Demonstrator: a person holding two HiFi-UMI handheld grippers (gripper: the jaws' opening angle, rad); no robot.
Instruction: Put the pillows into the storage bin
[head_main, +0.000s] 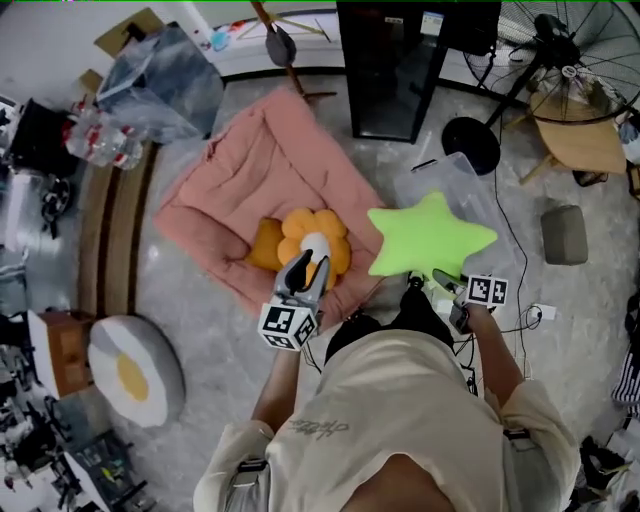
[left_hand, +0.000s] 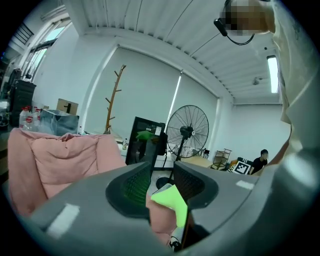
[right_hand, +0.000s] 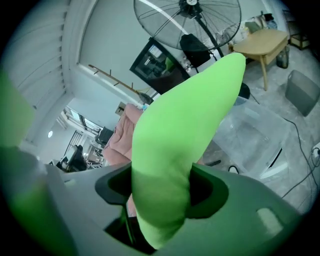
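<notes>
Grey floor (head_main: 200, 330) is cluttered. Green star pillow (head_main: 432, 238), judged soft and light, is pinched at one arm by right gripper (head_main: 437, 283); left gripper (head_main: 306, 263) is held spread, empty.

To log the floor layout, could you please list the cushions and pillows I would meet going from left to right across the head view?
fried-egg cushion → orange flower pillow → green star pillow → grey cushion

No legible text, shirt print (head_main: 320, 428) — unreadable
</notes>
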